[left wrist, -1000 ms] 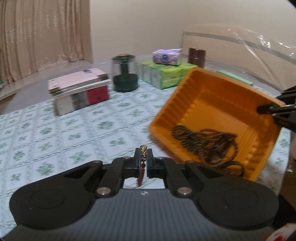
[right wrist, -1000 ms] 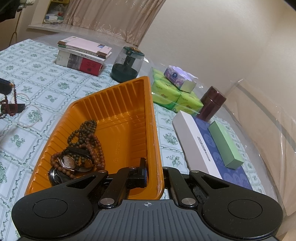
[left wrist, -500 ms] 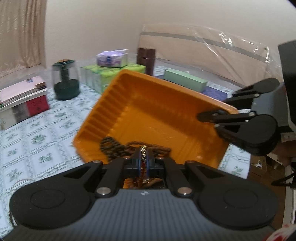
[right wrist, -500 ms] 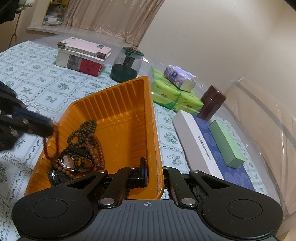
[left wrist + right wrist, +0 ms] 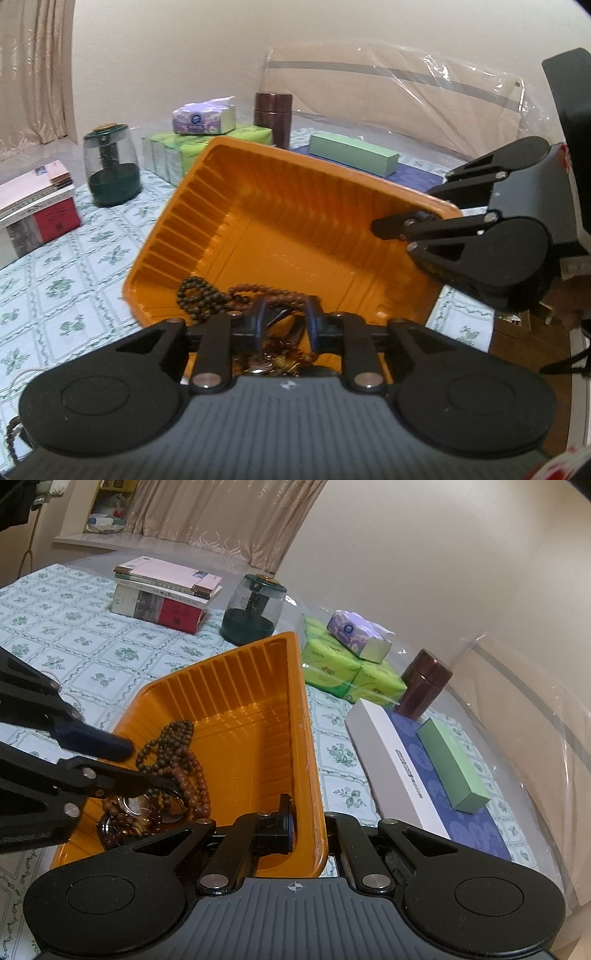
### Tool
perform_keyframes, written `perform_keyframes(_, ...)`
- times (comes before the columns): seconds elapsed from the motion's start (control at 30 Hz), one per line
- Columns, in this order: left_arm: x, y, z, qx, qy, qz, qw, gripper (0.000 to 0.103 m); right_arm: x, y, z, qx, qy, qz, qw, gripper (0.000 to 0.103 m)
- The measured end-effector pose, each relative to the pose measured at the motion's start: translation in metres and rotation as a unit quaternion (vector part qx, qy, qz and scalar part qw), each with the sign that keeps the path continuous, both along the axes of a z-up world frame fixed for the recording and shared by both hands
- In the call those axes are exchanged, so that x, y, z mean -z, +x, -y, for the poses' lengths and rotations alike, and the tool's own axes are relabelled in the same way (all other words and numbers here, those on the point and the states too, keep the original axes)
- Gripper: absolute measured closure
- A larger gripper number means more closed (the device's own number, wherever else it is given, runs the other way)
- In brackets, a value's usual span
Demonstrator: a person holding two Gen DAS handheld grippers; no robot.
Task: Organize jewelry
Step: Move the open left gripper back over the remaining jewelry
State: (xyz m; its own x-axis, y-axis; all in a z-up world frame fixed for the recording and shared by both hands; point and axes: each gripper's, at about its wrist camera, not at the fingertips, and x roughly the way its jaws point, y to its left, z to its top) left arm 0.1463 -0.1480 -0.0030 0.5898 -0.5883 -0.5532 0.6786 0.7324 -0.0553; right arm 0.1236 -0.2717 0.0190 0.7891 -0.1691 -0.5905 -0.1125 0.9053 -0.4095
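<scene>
An orange ribbed tray [image 5: 295,236] [image 5: 258,716] is held tilted above the table. Dark and brown bead bracelets [image 5: 177,760] [image 5: 207,295] and a watch [image 5: 136,805] lie heaped at its low end. My right gripper [image 5: 306,830] is shut on the tray's near rim; it shows in the left wrist view [image 5: 406,229] clamped on the tray's right corner. My left gripper [image 5: 284,325] [image 5: 140,764] is open, fingers just above the heap. A red bead string [image 5: 122,823] lies in the tray under it.
On the flowered tablecloth [image 5: 74,642] stand a stack of books [image 5: 166,590], a green-based glass jar [image 5: 255,609], green tissue packs [image 5: 343,672] with a purple pack on top, a brown canister [image 5: 424,686], and a long white-and-blue box [image 5: 424,775] bearing a green box [image 5: 450,768].
My left gripper moved right over the tray with the red bead string, then opened and let it drop into the heap. The right gripper kept hold of the tray.
</scene>
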Motion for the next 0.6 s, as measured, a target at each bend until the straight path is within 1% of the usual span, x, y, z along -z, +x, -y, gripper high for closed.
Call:
perform_keyframes(0.07, 0.001, 0.001, -0.012, -0.014, 0.000, 0.001, 0.9999, 0.082, 0.000, 0.000, -0.001, 0.000, 0.000, 0.001, 1.000, 0.099)
perform_keyframes(0.17, 0.003, 0.000, -0.035, -0.041, 0.002, 0.001, 0.9991, 0.076, 0.000, 0.000, 0.000, 0.000, -0.001, 0.001, 1.000, 0.099)
perform_keyframes(0.23, 0.006, -0.001, -0.054, -0.065, 0.012, 0.005, 0.9978, 0.073, 0.000, 0.000, -0.001, 0.001, -0.002, 0.000, 1.000, 0.099)
perform_keyframes(0.33, 0.013, -0.001, -0.085, -0.106, 0.033, 0.011, 0.9938, 0.064, 0.000, -0.001, -0.001, 0.000, -0.003, 0.000, 1.000, 0.099)
perform_keyframes(0.37, 0.016, 0.000, -0.096, -0.120, 0.040, 0.010, 0.9919, 0.058, 0.000, -0.001, -0.002, 0.000, -0.004, 0.000, 1.000, 0.099)
perform_keyframes(0.4, 0.019, 0.001, -0.108, -0.138, 0.046, 0.008, 0.9893, 0.050, 0.000, -0.001, -0.002, 0.000, -0.004, 0.000, 1.000, 0.099)
perform_keyframes(0.43, 0.021, 0.002, -0.120, -0.156, 0.051, 0.006, 0.9865, 0.045, 0.000, -0.001, -0.002, 0.000, -0.004, 0.000, 1.000, 0.099)
perform_keyframes(0.47, 0.024, 0.004, -0.131, -0.170, 0.055, 0.003, 0.9839, 0.039, 0.000, -0.001, -0.002, 0.000, -0.005, 0.001, 1.000, 0.099)
perform_keyframes(0.53, 0.029, 0.006, -0.151, -0.197, 0.064, 0.000, 0.9784, 0.035, 0.000, -0.001, -0.002, 0.000, -0.004, 0.000, 1.000, 0.099)
perform_keyframes(0.6, 0.034, 0.008, -0.167, -0.221, 0.075, 0.000, 0.9723, 0.027, 0.000, -0.001, -0.002, 0.000, -0.005, 0.000, 1.000, 0.099)
